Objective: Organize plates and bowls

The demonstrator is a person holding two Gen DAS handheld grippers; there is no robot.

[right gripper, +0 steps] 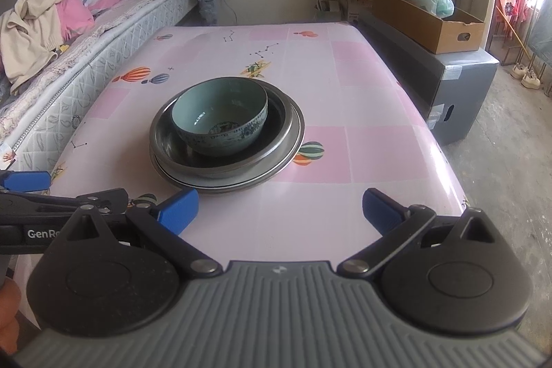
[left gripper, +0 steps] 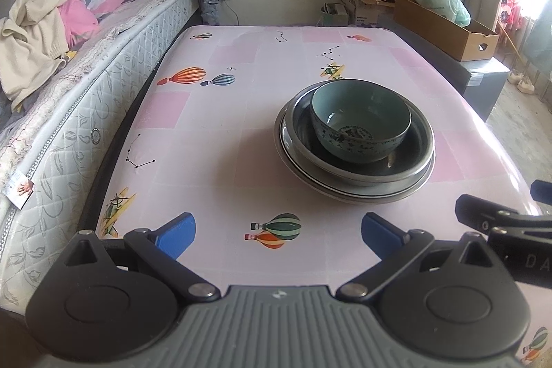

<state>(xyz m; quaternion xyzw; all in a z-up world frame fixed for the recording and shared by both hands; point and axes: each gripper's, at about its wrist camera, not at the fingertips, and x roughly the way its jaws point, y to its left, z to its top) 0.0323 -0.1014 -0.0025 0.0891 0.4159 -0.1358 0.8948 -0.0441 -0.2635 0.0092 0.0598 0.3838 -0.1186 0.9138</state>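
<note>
A teal ceramic bowl point(left gripper: 360, 121) with a blue pattern sits inside a dark grey deep plate point(left gripper: 419, 143), which rests on a wider plate point(left gripper: 345, 188), all stacked on the pink table point(left gripper: 214, 140). The same stack shows in the right wrist view: bowl point(right gripper: 219, 114), deep plate point(right gripper: 276, 130), bottom plate point(right gripper: 220, 187). My left gripper point(left gripper: 277, 235) is open and empty, short of the stack. My right gripper point(right gripper: 280, 212) is open and empty, just short of the stack's near rim. Each gripper shows at the edge of the other's view.
A bed point(left gripper: 86, 92) with piled clothes runs along the table's left side. A grey box point(right gripper: 455, 92) with a cardboard tray point(right gripper: 427, 23) stands right of the table. Boxes and bags sit at the far wall. Bare floor point(right gripper: 510, 168) lies to the right.
</note>
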